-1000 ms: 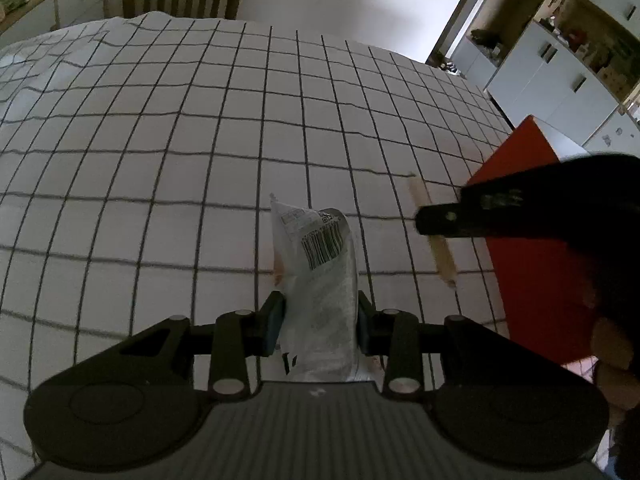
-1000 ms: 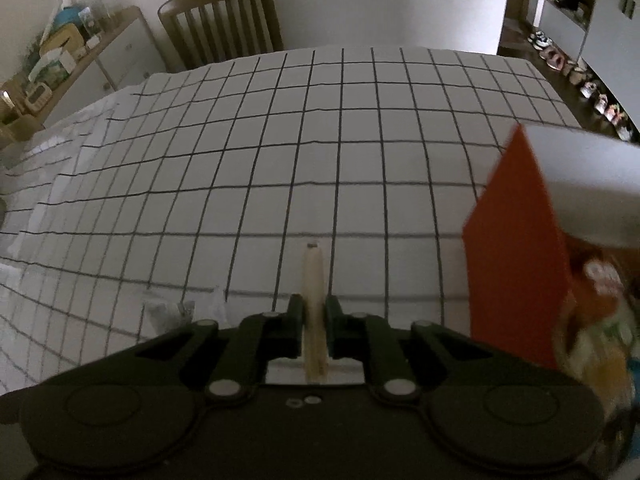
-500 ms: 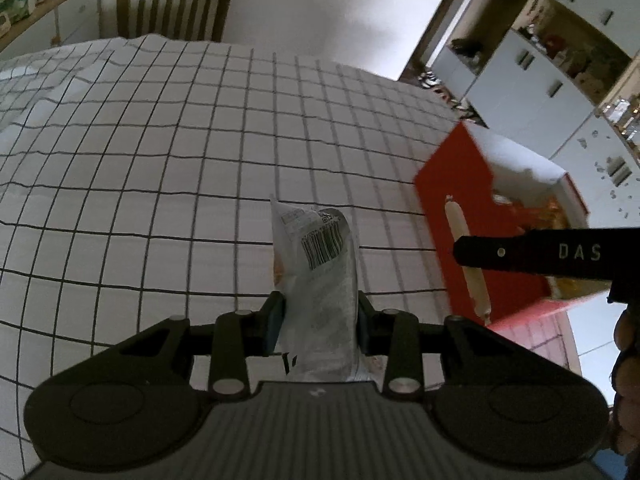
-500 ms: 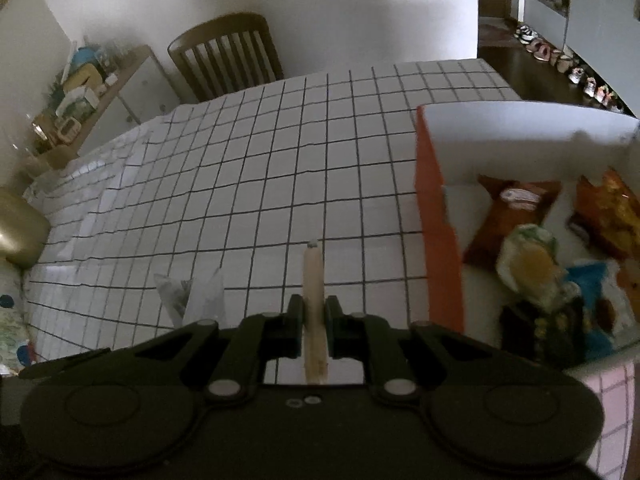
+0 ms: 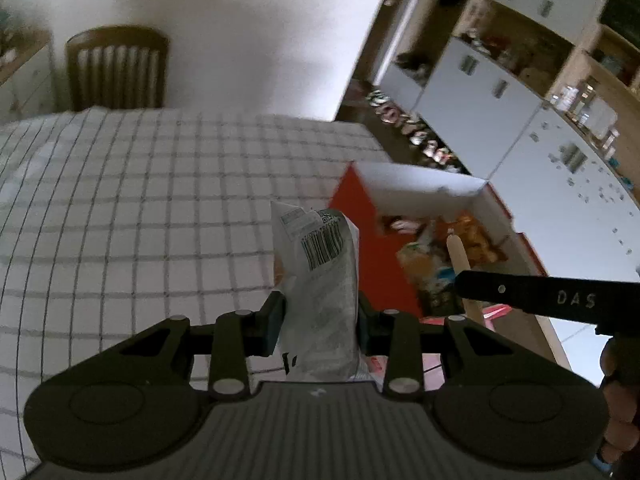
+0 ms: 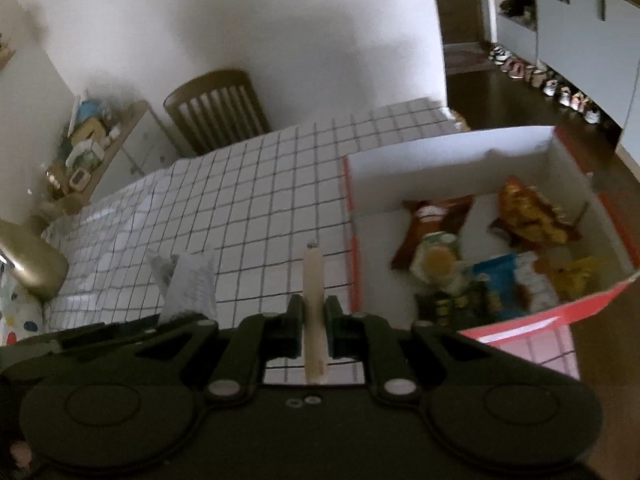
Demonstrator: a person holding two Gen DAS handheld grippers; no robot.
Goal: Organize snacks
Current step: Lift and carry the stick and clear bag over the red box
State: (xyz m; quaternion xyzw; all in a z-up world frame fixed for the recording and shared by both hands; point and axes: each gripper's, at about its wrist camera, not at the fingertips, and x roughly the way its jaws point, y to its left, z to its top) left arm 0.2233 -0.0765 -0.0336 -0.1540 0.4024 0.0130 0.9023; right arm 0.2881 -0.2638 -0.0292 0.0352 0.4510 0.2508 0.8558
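My left gripper [image 5: 318, 320] is shut on a white snack packet [image 5: 320, 280] with a barcode, held above the checked tablecloth [image 5: 140, 220]. My right gripper [image 6: 313, 328] is shut on a thin beige snack stick [image 6: 313, 280], held up left of the red box [image 6: 472, 168]. The stick [image 5: 460, 264] and the right gripper's side also show in the left wrist view, over the red box [image 5: 352, 208]. The white packet [image 6: 192, 284] shows at the left in the right wrist view. The box holds several snack packets [image 6: 436, 216].
A wooden chair [image 6: 218, 108] stands at the table's far edge. A sideboard with clutter [image 6: 92, 144] is at the left. White cupboards [image 5: 500, 92] and shoes on the floor [image 6: 560, 92] are at the right, past the table edge.
Both grippers have risen and swung right toward the red box with their loads. The box's inside and its snacks have come fully into view.
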